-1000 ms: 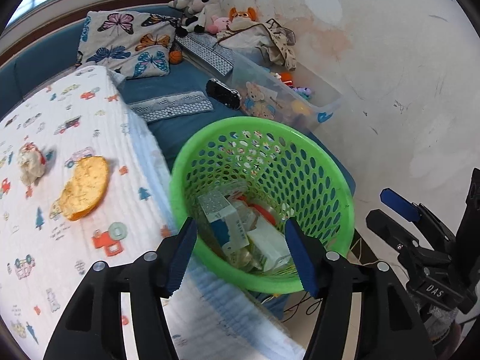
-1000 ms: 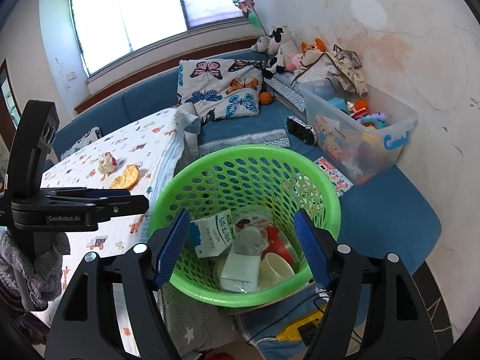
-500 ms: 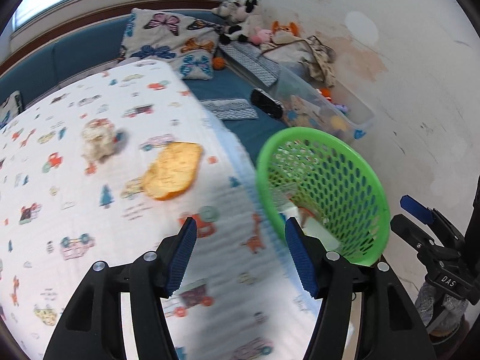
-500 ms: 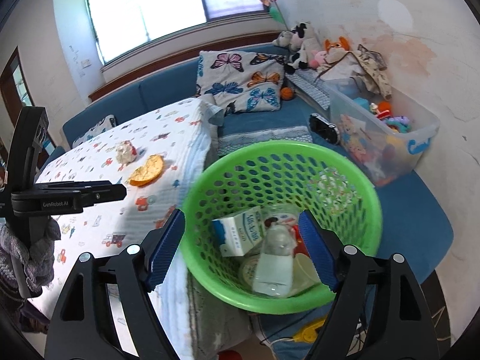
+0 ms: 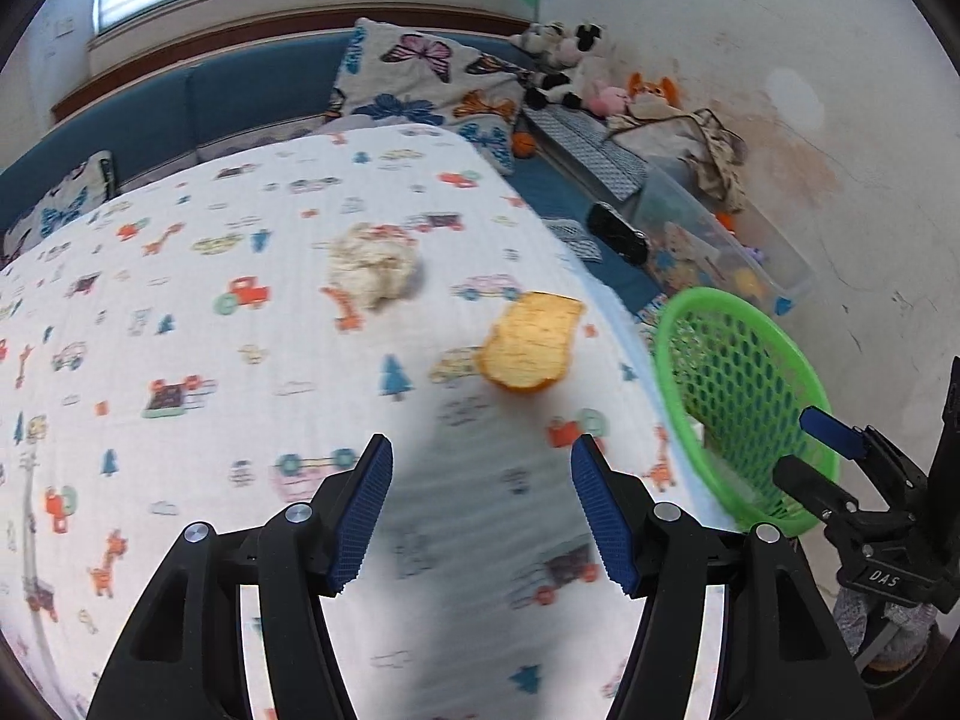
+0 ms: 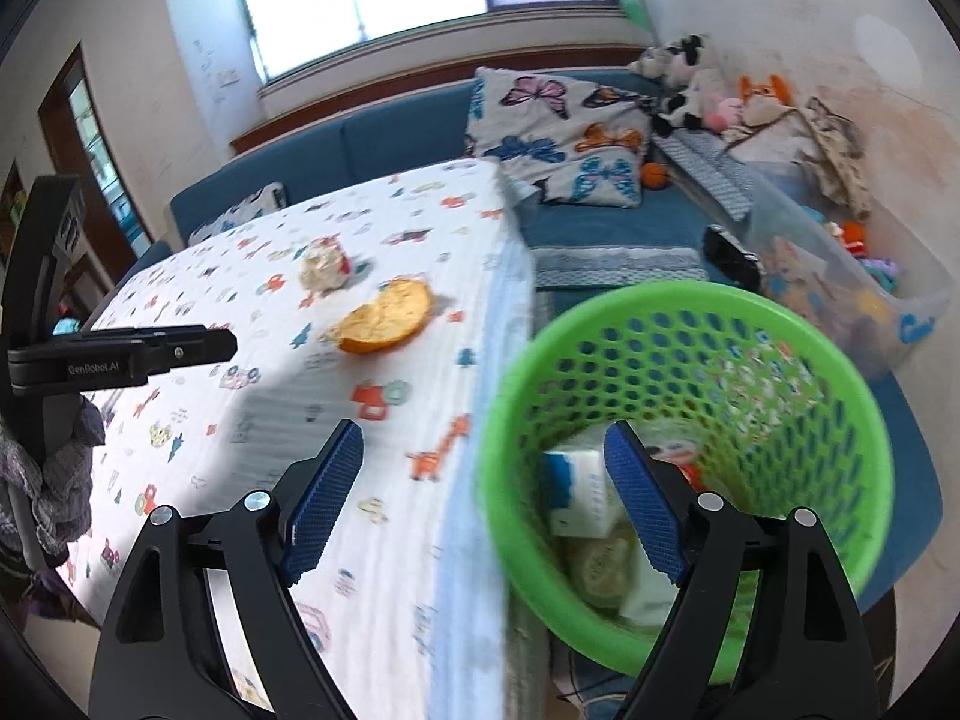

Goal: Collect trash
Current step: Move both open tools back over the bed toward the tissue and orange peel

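A piece of orange peel (image 5: 531, 348) (image 6: 384, 315) and a crumpled wad of paper (image 5: 372, 267) (image 6: 324, 264) lie on the table's patterned cloth (image 5: 180, 330). My left gripper (image 5: 480, 510) hangs open over the cloth, short of the peel, with nothing between its fingers. My right gripper (image 6: 483, 498) straddles the table edge and the rim of the green basket (image 6: 690, 312) (image 5: 750, 324); its jaws are opening and hold nothing. A milk carton (image 6: 579, 498) and other trash lie in the basket.
The basket stands right of the table, beside a blue bench with a butterfly pillow (image 6: 564, 132), soft toys (image 6: 690, 84) and a clear toy bin (image 6: 840, 276). A black game console (image 5: 618, 231) lies on the bench. Each gripper shows at the edge of the other's view.
Both grippers have swung left, away from the basket and over the table. The peel and paper wad now sit ahead of the left gripper. The right gripper's jaws have widened.
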Tool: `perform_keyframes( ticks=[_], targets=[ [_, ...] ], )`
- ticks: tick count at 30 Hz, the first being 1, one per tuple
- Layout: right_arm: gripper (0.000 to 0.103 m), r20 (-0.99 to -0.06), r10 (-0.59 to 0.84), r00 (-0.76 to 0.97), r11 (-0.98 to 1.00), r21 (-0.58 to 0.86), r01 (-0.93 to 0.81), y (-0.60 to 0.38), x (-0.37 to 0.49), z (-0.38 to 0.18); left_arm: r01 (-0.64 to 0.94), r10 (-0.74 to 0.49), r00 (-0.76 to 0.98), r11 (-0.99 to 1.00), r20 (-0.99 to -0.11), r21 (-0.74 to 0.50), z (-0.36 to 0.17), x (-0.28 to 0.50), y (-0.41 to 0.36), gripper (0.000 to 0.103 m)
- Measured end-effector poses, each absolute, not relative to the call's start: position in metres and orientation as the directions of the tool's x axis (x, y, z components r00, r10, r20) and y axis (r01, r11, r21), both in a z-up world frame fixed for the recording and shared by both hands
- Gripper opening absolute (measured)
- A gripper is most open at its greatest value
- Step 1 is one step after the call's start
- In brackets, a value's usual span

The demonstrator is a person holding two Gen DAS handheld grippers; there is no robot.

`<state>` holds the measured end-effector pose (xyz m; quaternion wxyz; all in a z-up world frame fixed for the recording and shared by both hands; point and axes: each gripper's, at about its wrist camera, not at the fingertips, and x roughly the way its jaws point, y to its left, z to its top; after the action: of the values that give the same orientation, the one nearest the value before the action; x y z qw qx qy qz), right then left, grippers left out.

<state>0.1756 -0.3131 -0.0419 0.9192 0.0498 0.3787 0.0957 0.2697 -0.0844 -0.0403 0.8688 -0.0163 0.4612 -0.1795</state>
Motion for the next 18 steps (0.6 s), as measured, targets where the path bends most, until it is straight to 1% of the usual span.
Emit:
perform_keyframes(
  ticks=[5, 16, 18],
  targets=[
    [0.085, -0.7, 0.236, 0.674, 0.971, 0.146, -0.188, -0.288, 0.195, -0.05, 0.26, -0.311, 0.524, 0.945, -0.793, -0.199, -0.039, 0.276, -0.061, 0.06],
    [0.087, -0.744, 0.256, 0.617, 0.953, 0.088, -0.289, -0.235, 0.252, -0.072, 0.198, -0.291, 0.533, 0.956, -0.794, -0.217, -0.041, 0.295, -0.024, 0.06],
    [0.087, -0.751, 0.255, 0.609, 0.952, 0.084, -0.295, -0.229, 0.263, -0.077, 0.189, -0.289, 0.534, 0.957, -0.795, -0.221, -0.042, 0.299, -0.019, 0.062]
  ],
)
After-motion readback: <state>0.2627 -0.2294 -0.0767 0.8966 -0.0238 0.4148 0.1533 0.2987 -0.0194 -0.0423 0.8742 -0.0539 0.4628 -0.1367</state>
